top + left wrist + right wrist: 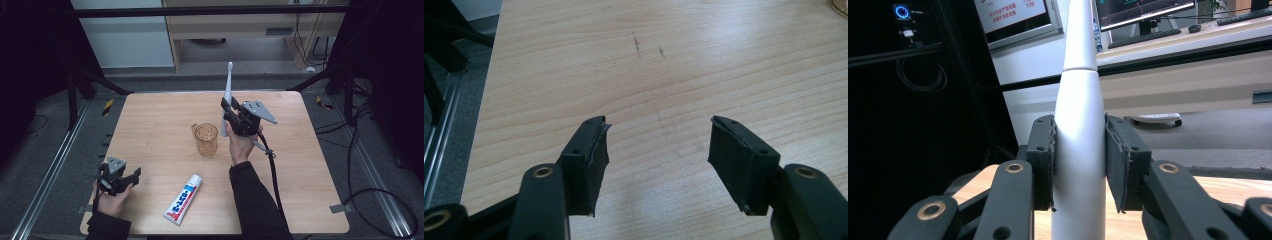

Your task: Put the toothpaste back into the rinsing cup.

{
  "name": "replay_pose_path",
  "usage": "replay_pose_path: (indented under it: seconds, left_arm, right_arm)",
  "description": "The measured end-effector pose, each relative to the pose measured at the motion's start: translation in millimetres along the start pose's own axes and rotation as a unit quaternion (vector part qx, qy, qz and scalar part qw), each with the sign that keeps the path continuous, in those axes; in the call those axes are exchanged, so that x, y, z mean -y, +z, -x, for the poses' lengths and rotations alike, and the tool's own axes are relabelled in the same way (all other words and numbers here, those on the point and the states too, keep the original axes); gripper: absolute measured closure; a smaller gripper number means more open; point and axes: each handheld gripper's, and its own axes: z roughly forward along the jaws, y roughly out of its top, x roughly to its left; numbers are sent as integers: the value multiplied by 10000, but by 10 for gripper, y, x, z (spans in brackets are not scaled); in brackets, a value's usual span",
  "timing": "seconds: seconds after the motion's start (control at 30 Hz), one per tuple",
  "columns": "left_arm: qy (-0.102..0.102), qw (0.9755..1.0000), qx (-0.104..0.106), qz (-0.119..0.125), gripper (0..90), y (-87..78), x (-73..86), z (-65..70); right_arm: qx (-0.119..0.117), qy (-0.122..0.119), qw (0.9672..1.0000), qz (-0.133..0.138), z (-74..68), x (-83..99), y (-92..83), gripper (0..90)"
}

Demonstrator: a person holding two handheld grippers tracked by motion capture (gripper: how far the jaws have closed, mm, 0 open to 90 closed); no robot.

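Toothbrush [227, 95] w/ cup [206, 139] beside, toothpaste [183, 199] nearer front

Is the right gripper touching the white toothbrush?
Touching. In the right gripper view, both pads of the right gripper press against the toothbrush handle, with no gap.

A light wooden table [150, 115] is seen. An amber cup [206, 139] stands mid-table. A toothpaste tube [183, 199] lies near the front edge.
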Motion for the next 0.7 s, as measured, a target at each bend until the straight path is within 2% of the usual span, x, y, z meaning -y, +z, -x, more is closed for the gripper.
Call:
replay_pose_path:
  seconds: [0.43,0.7]
  left_arm:
    - [-6,10000,2,13,389,0,-1,1]
    - [-8,10000,0,15,389,0,-1,0]
  right_arm:
    - [-126,153,9998,68,-53,144,212,670]
    - [-189,151,9996,115,-91,228,315,669]
